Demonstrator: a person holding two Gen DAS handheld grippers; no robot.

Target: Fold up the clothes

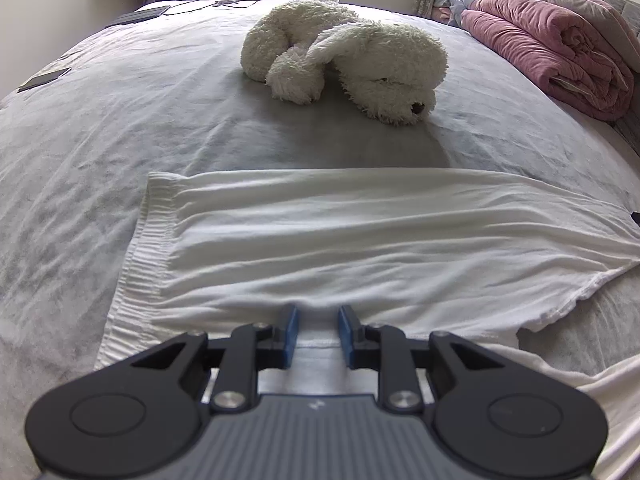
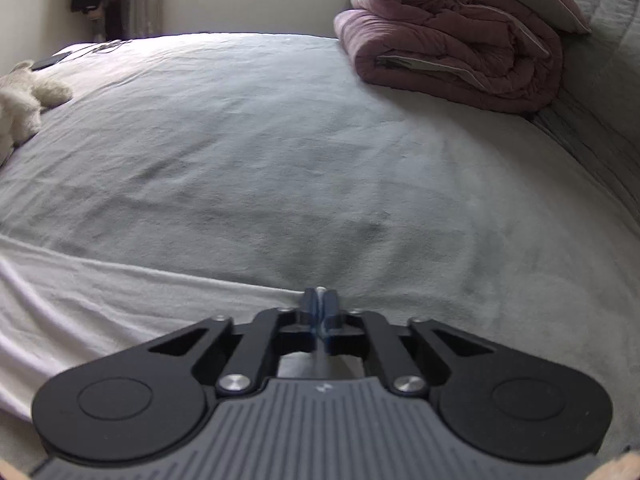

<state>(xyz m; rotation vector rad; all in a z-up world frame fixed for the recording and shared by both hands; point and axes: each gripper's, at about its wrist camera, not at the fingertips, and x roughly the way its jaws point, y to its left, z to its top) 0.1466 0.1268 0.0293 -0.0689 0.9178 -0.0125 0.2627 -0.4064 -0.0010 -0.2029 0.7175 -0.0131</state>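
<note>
A white garment (image 1: 360, 240) lies flat across the near part of the grey bed (image 1: 100, 140), its ribbed hem at the left. My left gripper (image 1: 319, 318) sits at the garment's near edge. Its blue pads stand a little apart with a bunched fold of the cloth pinched between them, and creases run out from the tips. In the right wrist view the garment (image 2: 100, 300) fills the lower left. My right gripper (image 2: 320, 300) is shut at its far edge, with a thin sliver of white cloth showing between the pads.
A white plush dog (image 1: 348, 56) lies on the bed beyond the garment and shows at the left edge (image 2: 20, 108) in the right wrist view. A folded pink quilt (image 1: 560, 52) (image 2: 452, 40) is piled at the far right. A dark phone (image 1: 44, 79) and a tablet (image 1: 138, 16) rest at the bed's far left.
</note>
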